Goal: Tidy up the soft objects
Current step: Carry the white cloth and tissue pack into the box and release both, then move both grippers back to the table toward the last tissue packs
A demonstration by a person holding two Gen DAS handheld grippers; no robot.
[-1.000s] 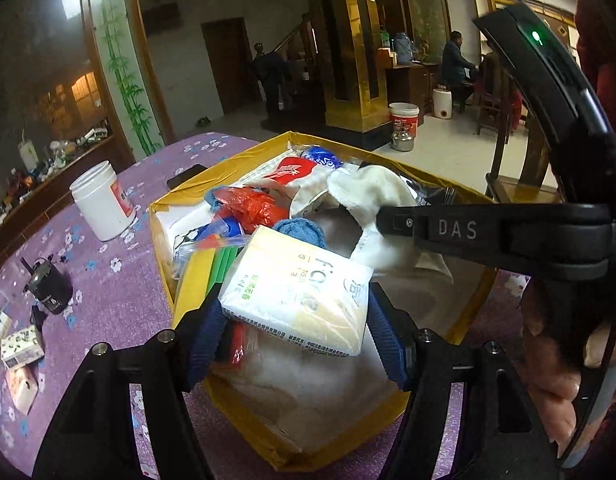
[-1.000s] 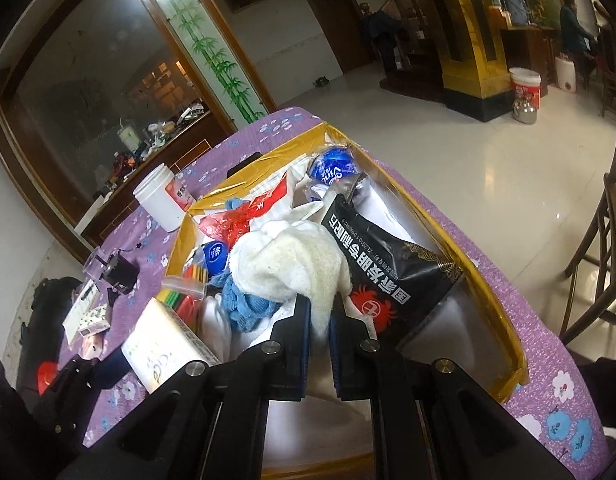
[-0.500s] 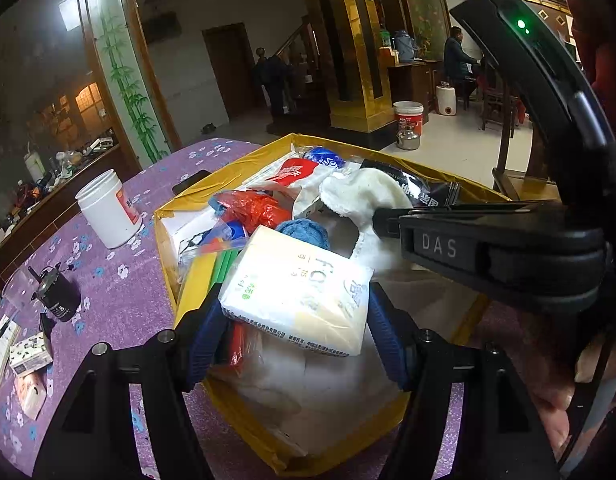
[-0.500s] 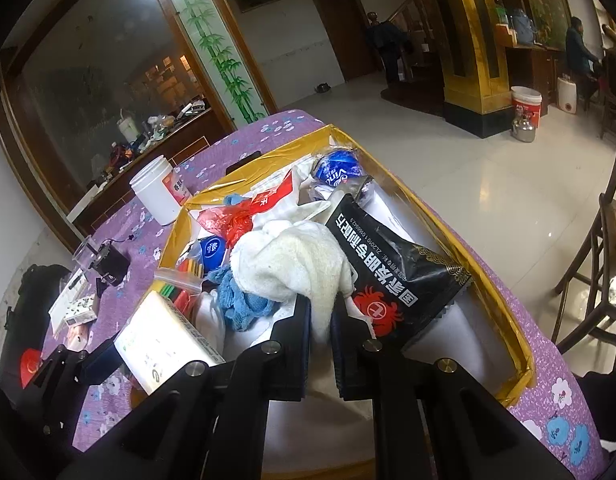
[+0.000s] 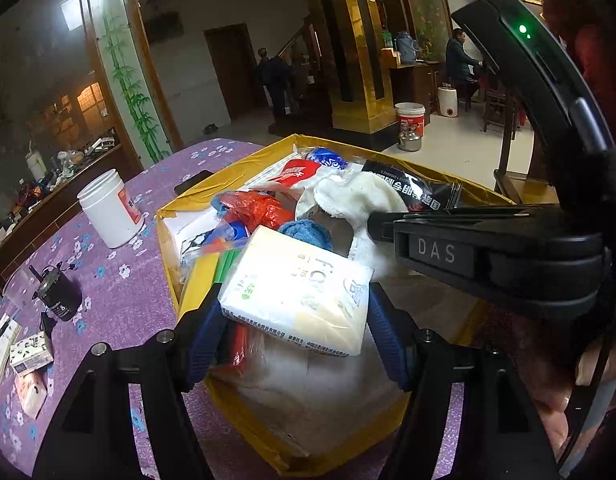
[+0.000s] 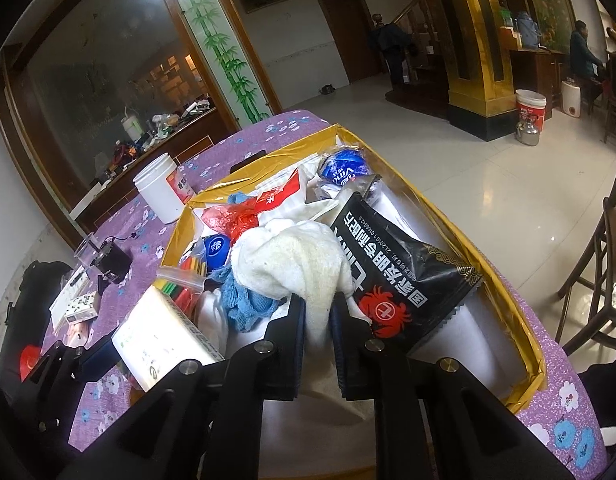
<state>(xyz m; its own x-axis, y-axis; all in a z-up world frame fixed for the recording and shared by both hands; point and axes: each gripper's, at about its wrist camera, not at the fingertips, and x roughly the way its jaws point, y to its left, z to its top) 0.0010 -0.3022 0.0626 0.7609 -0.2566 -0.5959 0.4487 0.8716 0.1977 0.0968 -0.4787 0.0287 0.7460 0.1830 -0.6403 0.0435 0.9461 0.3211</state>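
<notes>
Left gripper (image 5: 294,322) clamped the tissue pack (image 5: 296,288) by its short ends, long axis running pad to pad, above the yellow box (image 5: 244,412). Right gripper (image 6: 318,344), nearly shut, pinched the white towel (image 6: 292,260) (bulk lying ahead, inside the box).

- The tissue pack (image 5: 296,292) covers the floor of the yellow box (image 5: 228,184) beneath it; the items under it show only as slivers of red and green.
- The white towel (image 6: 292,264) drapes over whatever lies below, and its lower end is lost behind the right gripper (image 6: 318,320) between the jaws.
- The right gripper's black body (image 5: 488,256) blocks the box's right side in the left wrist view.
- The print on the black snack bag (image 6: 404,276) reads upside down.
- The label on the white jar (image 5: 108,212) is too small to read.
- The hand (image 5: 564,392) is cut off at the frame's edge.
</notes>
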